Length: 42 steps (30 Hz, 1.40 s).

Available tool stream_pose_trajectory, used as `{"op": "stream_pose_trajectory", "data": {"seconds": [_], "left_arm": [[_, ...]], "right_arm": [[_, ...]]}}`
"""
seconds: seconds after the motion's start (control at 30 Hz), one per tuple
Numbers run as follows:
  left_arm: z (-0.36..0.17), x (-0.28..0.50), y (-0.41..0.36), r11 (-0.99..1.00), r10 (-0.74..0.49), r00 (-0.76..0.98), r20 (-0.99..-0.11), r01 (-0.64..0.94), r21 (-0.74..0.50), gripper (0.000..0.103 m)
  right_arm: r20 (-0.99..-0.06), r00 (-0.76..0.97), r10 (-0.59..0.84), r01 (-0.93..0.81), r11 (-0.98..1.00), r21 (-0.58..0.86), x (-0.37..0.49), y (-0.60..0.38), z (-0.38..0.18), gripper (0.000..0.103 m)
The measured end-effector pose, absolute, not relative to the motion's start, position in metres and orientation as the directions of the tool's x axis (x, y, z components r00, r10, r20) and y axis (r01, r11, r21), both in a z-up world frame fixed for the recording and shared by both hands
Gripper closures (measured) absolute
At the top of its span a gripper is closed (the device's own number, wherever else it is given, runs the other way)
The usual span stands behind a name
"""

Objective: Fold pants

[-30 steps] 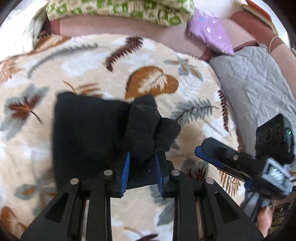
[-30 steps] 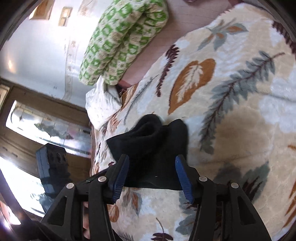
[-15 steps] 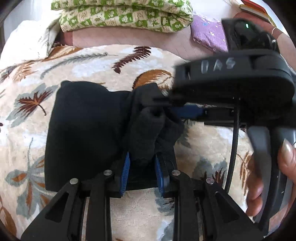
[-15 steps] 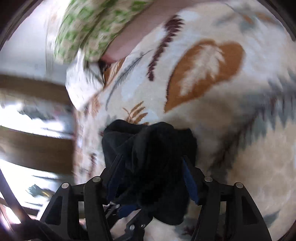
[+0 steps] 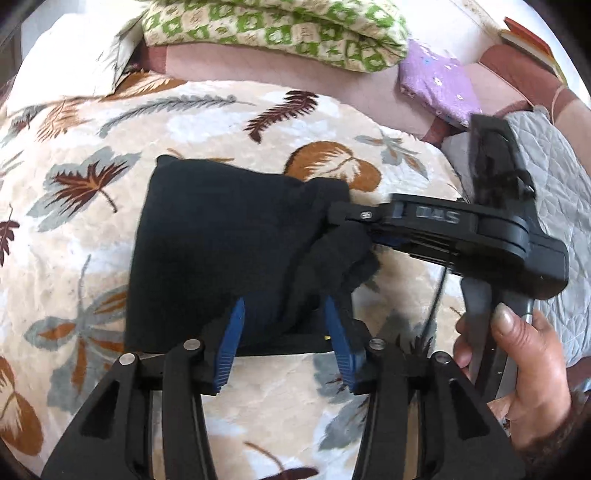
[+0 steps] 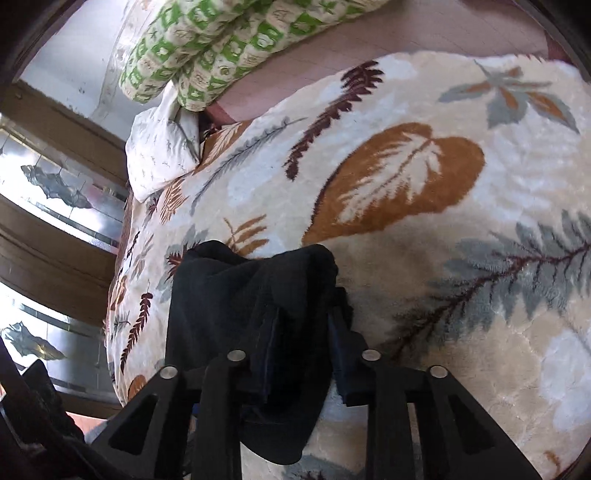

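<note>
Black pants [image 5: 221, 251], folded into a compact rectangle on the leaf-patterned blanket, right edge bunched upward

Both tongs are showing matte black frames with triangular cutouts and round silver screws; the left tongs [image 5: 284, 339] are wearing ribbed blue pads. The right tongs [image 6: 301, 354] are carrying pale lettering, a thin black cable, and a grey handle under the person's hand [image 5: 524, 365], whose dark fuzzy sleeve [image 5: 554, 439] is showing.

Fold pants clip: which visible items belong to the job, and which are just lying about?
In the job: black pants; left gripper, opening; right gripper, closing on pants.

Lying about: leaf-print blanket; green patterned bedding; purple pillow; grey quilt.
</note>
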State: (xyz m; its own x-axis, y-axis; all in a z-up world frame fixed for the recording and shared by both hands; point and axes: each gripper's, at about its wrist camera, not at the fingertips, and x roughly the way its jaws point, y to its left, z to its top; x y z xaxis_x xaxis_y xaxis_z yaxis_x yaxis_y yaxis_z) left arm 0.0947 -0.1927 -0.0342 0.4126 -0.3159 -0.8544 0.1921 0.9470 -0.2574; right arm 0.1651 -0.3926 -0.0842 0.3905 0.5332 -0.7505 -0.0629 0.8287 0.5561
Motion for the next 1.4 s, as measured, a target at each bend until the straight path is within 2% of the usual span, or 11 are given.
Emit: {"op": "stream_pose_trajectory", "data": {"seconds": [0.13, 0.27, 0.33, 0.4, 0.47, 0.6, 0.77, 0.87, 1.0, 1.2, 1.4], "left_arm": [[-0.022, 0.103, -0.167, 0.952, -0.303, 0.402, -0.864, 0.171, -0.255, 0.059], [-0.003, 0.114, -0.131, 0.962, -0.270, 0.430, -0.861, 0.152, -0.225, 0.059], [0.005, 0.127, -0.108, 0.963, -0.270, 0.437, -0.858, 0.123, -0.241, 0.059], [0.008, 0.143, -0.093, 0.964, -0.263, 0.428, -0.865, 0.095, -0.247, 0.051], [0.007, 0.163, -0.085, 0.962, -0.274, 0.384, -0.882, 0.094, -0.258, 0.050], [0.010, 0.192, -0.106, 0.958, -0.245, 0.322, -0.914, 0.224, -0.178, 0.050], [0.004, 0.226, -0.170, 0.855, -0.230, 0.164, -0.959, 0.505, -0.118, 0.050], [-0.006, 0.237, -0.193, 0.803, -0.199, 0.151, -0.968, 0.591, -0.073, 0.050], [-0.016, 0.238, -0.209, 0.735, -0.215, 0.097, -0.972, 0.671, -0.096, 0.050], [-0.026, 0.237, -0.231, 0.623, -0.168, 0.089, -0.982, 0.781, -0.035, 0.050], [-0.049, 0.243, -0.245, 0.568, -0.174, -0.072, -0.982, 0.807, -0.160, 0.050]], "right_arm": [[-0.711, 0.426, 0.559, -0.052, 0.800, 0.598, 0.156, -0.401, -0.075, 0.064], [-0.661, 0.485, 0.573, -0.001, 0.756, 0.655, 0.131, -0.420, -0.062, 0.047], [-0.641, 0.495, 0.586, 0.004, 0.736, 0.677, 0.119, -0.423, -0.058, 0.047], [-0.634, 0.507, 0.585, 0.016, 0.729, 0.685, 0.108, -0.422, -0.055, 0.043], [-0.636, 0.514, 0.576, 0.041, 0.724, 0.689, 0.100, -0.419, -0.056, 0.039], [-0.615, 0.534, 0.580, 0.096, 0.681, 0.726, 0.091, -0.411, -0.064, 0.039], [-0.597, 0.578, 0.556, 0.135, 0.656, 0.742, 0.076, -0.392, -0.068, 0.039], [-0.604, 0.598, 0.527, 0.169, 0.653, 0.738, 0.077, -0.382, -0.069, 0.039], [-0.638, 0.600, 0.482, 0.214, 0.672, 0.709, 0.084, -0.370, -0.072, 0.039], [-0.668, 0.602, 0.437, 0.261, 0.683, 0.682, 0.085, -0.368, -0.078, 0.040], [-0.631, 0.628, 0.456, 0.248, 0.651, 0.718, 0.079, -0.379, -0.090, 0.063]]}}
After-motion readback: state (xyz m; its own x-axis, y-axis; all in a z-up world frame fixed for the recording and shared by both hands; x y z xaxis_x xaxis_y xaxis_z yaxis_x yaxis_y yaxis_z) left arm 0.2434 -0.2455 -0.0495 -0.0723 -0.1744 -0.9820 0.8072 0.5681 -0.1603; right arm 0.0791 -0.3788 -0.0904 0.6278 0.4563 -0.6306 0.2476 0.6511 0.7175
